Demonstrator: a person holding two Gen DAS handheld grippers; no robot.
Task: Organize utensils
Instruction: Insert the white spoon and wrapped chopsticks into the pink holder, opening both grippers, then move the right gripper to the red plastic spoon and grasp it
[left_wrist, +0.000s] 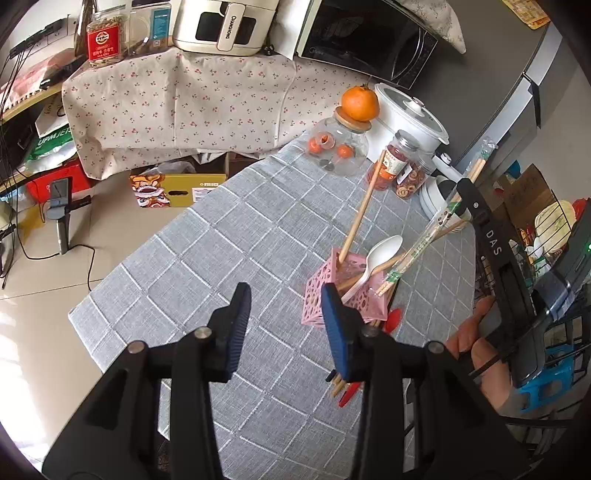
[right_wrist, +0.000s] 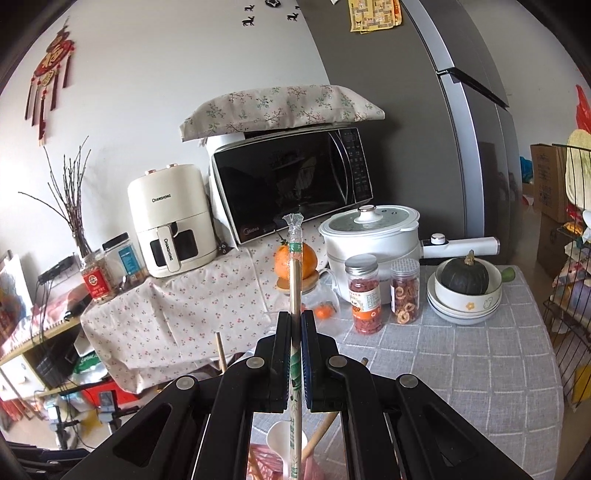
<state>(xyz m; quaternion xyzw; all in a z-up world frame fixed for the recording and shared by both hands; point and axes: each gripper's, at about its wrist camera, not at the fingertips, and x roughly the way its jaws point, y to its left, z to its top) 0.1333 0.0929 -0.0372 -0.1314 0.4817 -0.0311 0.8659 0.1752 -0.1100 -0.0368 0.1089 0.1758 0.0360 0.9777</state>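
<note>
Right now the right gripper (right_wrist: 294, 325) has its pads pressed flat on a wrapped pair of chopsticks (right_wrist: 295, 280), pinching it mid-length; the sleeve's crimped top stands above the fingertips and its lower end runs down into the pink perforated holder (left_wrist: 345, 295). The left gripper (left_wrist: 284, 314) hovers with fingers spread and nothing between them; its right pad (left_wrist: 334, 325) sits just beside the holder's near wall, though whether it touches I cannot tell.

Inside the holder lean a white plastic spoon (left_wrist: 382, 254) and a bare wooden chopstick (left_wrist: 360, 214); more chopsticks and a red utensil (left_wrist: 391, 319) lie on the grey checked tablecloth (left_wrist: 221, 258) beside it, so the sorting looks unfinished.

Risks, as I judge them: the holder looks light and is loaded with long, tilted sticks, so a sideways drag on release could tip it; the plastic sleeve may slip between the pads; the spread left pad could nudge the holder off balance.
</note>
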